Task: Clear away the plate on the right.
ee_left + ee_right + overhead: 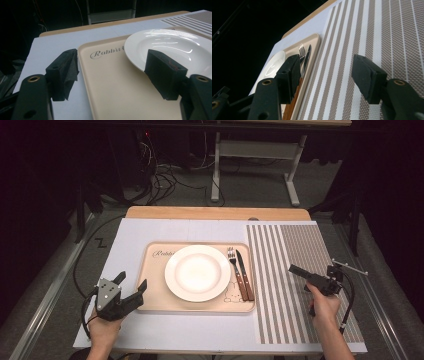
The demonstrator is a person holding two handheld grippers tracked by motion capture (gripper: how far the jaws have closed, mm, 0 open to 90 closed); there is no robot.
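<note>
A beige tray (152, 295) with "Rabbit" lettering holds a white plate (197, 272) at its middle. On the tray's right side lie a fork (233, 270) and a knife (244, 276), both with wooden handles. My left gripper (132, 281) is open at the tray's front left corner. In the left gripper view (111, 65) one jaw is over the white board and the other by the plate (175, 47) rim, astride the tray (112, 90) edge. My right gripper (294, 269) hangs open and empty above the striped placemat (300, 270), right of the cutlery (304, 52).
A white board (150, 227) covers the wooden table (215, 213). The striped placemat (367, 37) takes up the table's right third. Behind the table stand a white desk frame (252, 150) and loose cables (165, 182) on the floor.
</note>
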